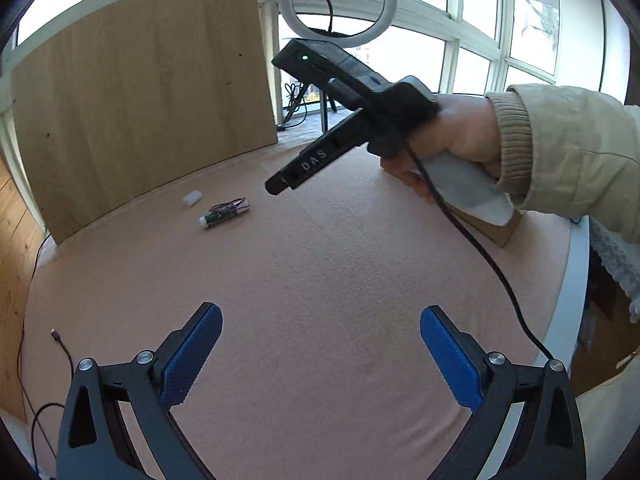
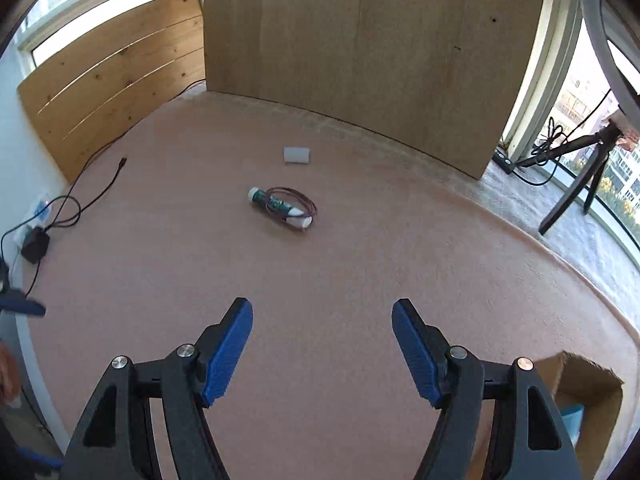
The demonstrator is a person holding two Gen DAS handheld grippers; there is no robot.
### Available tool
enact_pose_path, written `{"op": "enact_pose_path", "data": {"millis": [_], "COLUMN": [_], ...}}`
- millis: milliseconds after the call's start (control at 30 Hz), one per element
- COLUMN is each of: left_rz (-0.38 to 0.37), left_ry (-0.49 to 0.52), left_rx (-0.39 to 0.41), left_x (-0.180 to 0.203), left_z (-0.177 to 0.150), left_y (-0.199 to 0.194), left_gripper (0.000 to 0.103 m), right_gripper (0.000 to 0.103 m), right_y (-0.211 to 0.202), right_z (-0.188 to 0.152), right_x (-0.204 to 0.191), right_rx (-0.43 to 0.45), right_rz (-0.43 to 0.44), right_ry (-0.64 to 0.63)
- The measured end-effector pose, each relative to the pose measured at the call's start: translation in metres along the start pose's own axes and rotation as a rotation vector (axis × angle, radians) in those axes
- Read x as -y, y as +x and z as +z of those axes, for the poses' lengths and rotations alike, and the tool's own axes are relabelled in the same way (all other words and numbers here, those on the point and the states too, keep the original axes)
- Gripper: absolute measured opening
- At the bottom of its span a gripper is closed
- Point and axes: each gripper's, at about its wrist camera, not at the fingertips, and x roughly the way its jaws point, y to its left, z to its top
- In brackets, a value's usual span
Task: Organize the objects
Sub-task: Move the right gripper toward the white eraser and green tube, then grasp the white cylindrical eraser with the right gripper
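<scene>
A green and white tube [image 2: 280,207] lies on the pink table cover with a thin coil of dark red wire [image 2: 298,204] looped over it. A small white block [image 2: 297,155] sits just behind it. In the left wrist view the tube [image 1: 224,217] and the white block [image 1: 191,198] lie far off at the back left. My left gripper [image 1: 321,316] hangs open over bare cloth with nothing between its blue pads. My right gripper [image 2: 322,312] is open too, well short of the tube. A hand holds the right gripper's body [image 1: 360,108] above the table in the left wrist view.
A tall wooden board [image 2: 360,48] stands along the table's back edge. An open cardboard box [image 2: 588,396] with something blue inside sits at the near right. A black cable with a plug [image 2: 108,184] trails on the left. A ring light [image 1: 338,4] on a tripod stands by the windows.
</scene>
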Motion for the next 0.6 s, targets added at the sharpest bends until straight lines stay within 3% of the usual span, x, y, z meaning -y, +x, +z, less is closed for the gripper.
{"op": "enact_pose_path", "data": {"millis": [200,333,433,500,533,600], "left_rz": [0.046,0.078,0.091,0.091,0.088,0.086], "left_ry": [-0.104,-0.14,-0.165,-0.187,-0.197,-0.204], "left_rx": [-0.035,-0.051,-0.04,-0.034,-0.032,-0.035], "left_x": [-0.025,-0.042,-0.05,-0.057,-0.058,-0.061], "left_z": [-0.036,-0.052,-0.053,-0.052,-0.052,-0.051], "left_y": [-0.009,-0.013,-0.015,-0.014,-0.012,-0.01], "left_gripper": [0.101,0.101,0.101,0.101,0.101,0.101], "right_gripper": [0.068,0.068,0.055,0.037,0.021,0.021], "right_y": [0.085,0.138,0.154,0.153,0.151,0.15], "right_z": [0.081,0.114,0.122,0.124,0.124,0.122], "right_x": [-0.026,-0.039,-0.042,-0.041,-0.041,-0.04], "right_rx": [-0.011,-0.06,-0.067,-0.06,-0.055,-0.058], "right_rz": [0.029,-0.012,-0.018,-0.017,-0.013,0.004], "right_ry": [-0.022,-0.041,-0.029,-0.024,-0.023,-0.025]}}
